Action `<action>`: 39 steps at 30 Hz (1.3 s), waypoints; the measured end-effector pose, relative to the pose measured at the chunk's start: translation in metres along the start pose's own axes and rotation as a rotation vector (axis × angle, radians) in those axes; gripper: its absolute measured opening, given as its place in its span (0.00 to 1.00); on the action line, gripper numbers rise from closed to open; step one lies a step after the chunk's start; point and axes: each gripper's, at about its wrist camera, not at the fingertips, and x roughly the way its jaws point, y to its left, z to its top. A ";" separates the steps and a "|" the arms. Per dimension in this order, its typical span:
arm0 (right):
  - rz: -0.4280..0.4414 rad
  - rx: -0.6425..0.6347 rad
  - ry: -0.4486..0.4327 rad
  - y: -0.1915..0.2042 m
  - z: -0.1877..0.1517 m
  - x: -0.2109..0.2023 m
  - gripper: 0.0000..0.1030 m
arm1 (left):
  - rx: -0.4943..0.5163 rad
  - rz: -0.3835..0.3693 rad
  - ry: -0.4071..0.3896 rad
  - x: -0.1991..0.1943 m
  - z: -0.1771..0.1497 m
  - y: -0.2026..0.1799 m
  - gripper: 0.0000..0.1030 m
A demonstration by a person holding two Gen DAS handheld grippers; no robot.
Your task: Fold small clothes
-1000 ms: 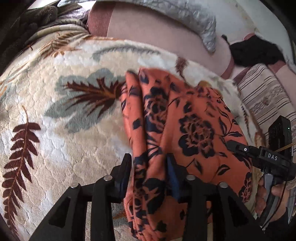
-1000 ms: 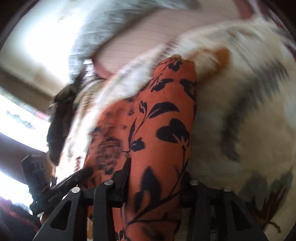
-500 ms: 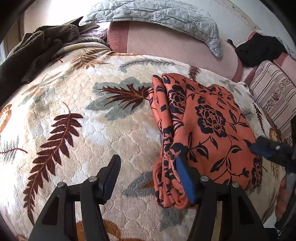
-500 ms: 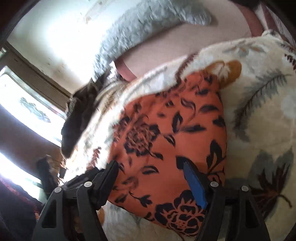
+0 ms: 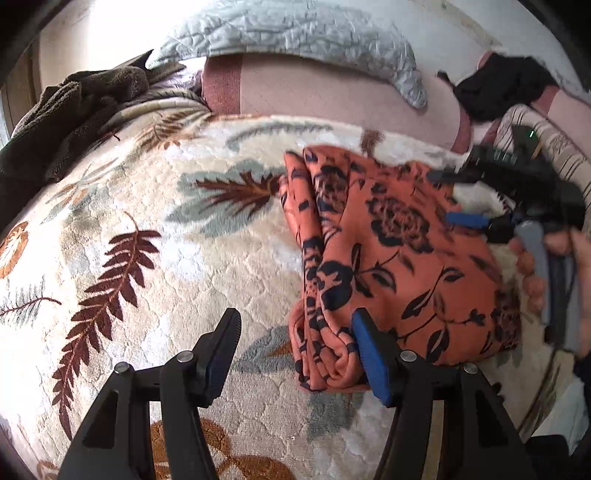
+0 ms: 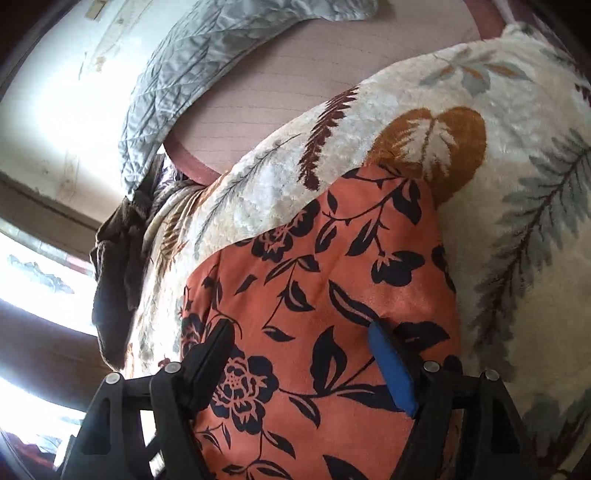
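An orange garment with dark blue flowers (image 5: 391, 258) lies folded on a cream blanket with a leaf print (image 5: 147, 258). My left gripper (image 5: 295, 343) is open and empty; its right finger (image 5: 369, 354) rests against the garment's near left corner. My right gripper (image 6: 303, 350) is open just above the garment (image 6: 325, 295), with nothing between its jaws. It also shows in the left wrist view (image 5: 461, 199), blurred, over the garment's far right side.
A pink padded headboard (image 5: 314, 92) with a grey quilt (image 5: 295, 33) draped on it runs along the back. A dark brown cloth (image 5: 66, 118) lies at the back left, a black cloth (image 5: 506, 88) and a striped pillow (image 5: 554, 147) at the back right.
Both grippers were shut on the garment a second ago. They opened and let it go onto the blanket. The right gripper has since moved over the garment's far side.
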 end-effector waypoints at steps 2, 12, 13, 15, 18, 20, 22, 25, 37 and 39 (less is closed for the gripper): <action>0.009 -0.005 -0.022 0.008 -0.004 -0.014 0.76 | -0.023 0.003 0.036 0.015 -0.004 0.005 0.64; -0.077 -0.210 -0.141 0.039 -0.126 -0.096 0.76 | -0.094 0.013 -0.085 -0.047 -0.018 0.004 0.72; -0.104 -0.236 -0.151 0.039 -0.142 -0.101 0.76 | -0.085 0.030 -0.102 -0.054 -0.020 -0.001 0.76; -0.173 -0.266 -0.171 0.038 -0.171 -0.109 0.82 | -0.051 0.069 -0.138 -0.069 -0.028 -0.011 0.82; -0.248 -0.316 -0.137 0.035 -0.208 -0.107 0.86 | -0.003 0.126 -0.165 -0.085 -0.042 -0.023 0.91; -0.300 -0.346 -0.089 0.030 -0.226 -0.100 0.86 | 0.008 0.144 -0.148 -0.088 -0.051 -0.026 0.91; -0.309 -0.353 -0.073 0.027 -0.238 -0.101 0.86 | 0.002 0.150 -0.119 -0.089 -0.060 -0.027 0.91; -0.301 -0.333 -0.092 0.023 -0.249 -0.111 0.86 | -0.007 0.166 -0.104 -0.094 -0.071 -0.028 0.91; -0.436 -0.467 -0.253 0.058 -0.261 -0.160 1.00 | 0.018 0.189 -0.145 -0.122 -0.083 -0.044 0.91; -0.468 -0.477 -0.275 0.065 -0.257 -0.167 1.00 | 0.015 0.197 -0.159 -0.126 -0.084 -0.044 0.91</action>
